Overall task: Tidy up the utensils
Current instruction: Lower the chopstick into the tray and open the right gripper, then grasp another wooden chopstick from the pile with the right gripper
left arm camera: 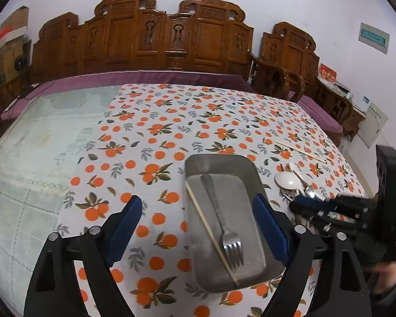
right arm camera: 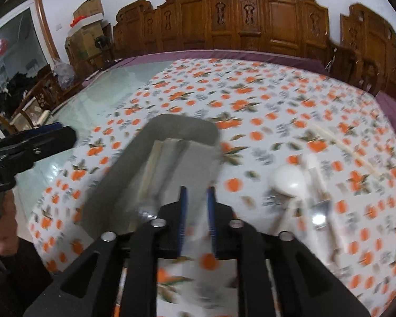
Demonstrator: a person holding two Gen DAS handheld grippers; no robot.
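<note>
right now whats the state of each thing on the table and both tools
tray: on the cloth, holds the fork and one chopstick
fork: flat in tray
chopstick: flat in tray
second chopstick: loose on cloth
white spoon: on cloth, outside tray
left tool: open wide, empty
right tool: slightly open, empty

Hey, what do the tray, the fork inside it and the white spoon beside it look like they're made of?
The tray looks like dull brushed metal, grey with a soft sheen, likely steel or aluminium. The fork looks like polished stainless steel, with bright glints on the tines. The white spoon is glossy and opaque, so ceramic or melamine plastic; the look leaves that open.
</note>
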